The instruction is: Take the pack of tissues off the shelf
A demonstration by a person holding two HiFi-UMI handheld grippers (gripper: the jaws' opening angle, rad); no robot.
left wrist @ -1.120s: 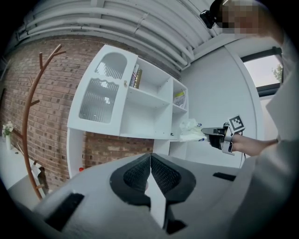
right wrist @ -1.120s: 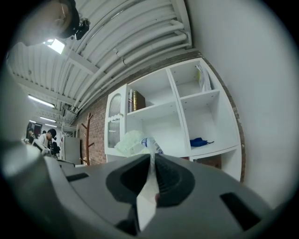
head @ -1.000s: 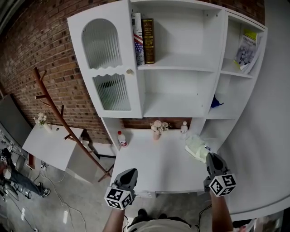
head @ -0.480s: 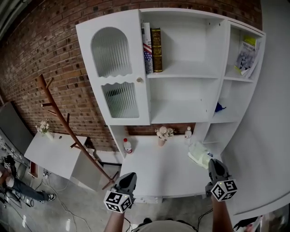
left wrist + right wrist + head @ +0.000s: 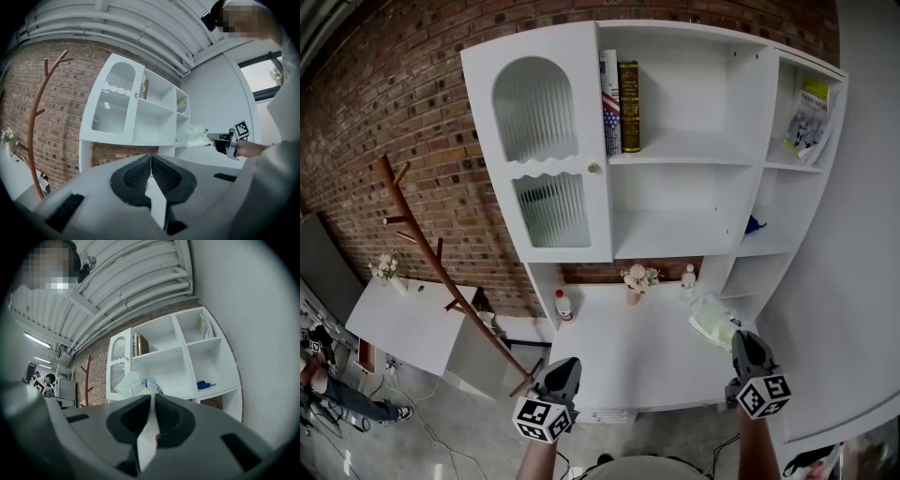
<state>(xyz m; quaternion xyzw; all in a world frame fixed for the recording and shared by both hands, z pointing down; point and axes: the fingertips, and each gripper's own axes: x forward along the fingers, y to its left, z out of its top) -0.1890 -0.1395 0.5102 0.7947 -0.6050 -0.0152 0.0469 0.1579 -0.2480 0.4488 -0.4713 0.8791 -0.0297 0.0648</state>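
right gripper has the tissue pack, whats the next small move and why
Probably lower the right gripper toward the white desktop and set the pack of tissues down. Its jaws are pinched shut on the pack's edge, and the pack already hangs clear of the shelves, so only placing it seems left.

place: home-style set in industrial hall | cues: brick wall (image 5: 394, 122); shelf unit (image 5: 675, 192); coat stand (image 5: 423, 236); ribbed ceiling (image 5: 117, 23)

The shelf (image 5: 680, 225) looks smooth and matt, its door (image 5: 534, 112) ribbed glass, the wall (image 5: 394, 112) rough brick.
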